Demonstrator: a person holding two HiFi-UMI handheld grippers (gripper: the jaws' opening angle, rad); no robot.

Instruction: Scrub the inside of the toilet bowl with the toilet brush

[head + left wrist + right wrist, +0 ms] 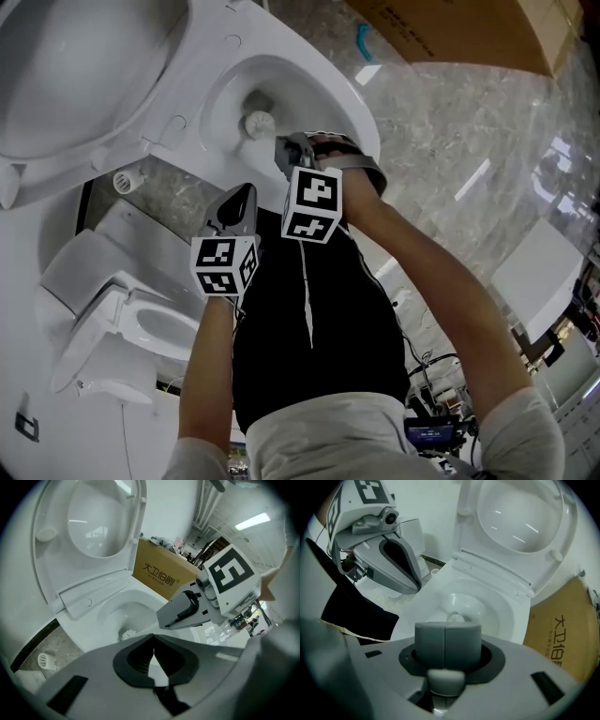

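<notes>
The right tool [284, 148] is clamped tight on the handle of the toilet brush [255, 122], whose white head sits low inside the toilet bowl [220, 89], at about ten o'clock from the tool. The left tool [244, 194] hangs at its seven o'clock, just beside it, jaws pressed together on nothing. The lid [75, 66] stands raised; a cardboard box [450, 33] lies at two o'clock

Toilet brush [456, 618] in toilet bowl [506, 609], handle between fingers of right gripper [446, 641].
</notes>
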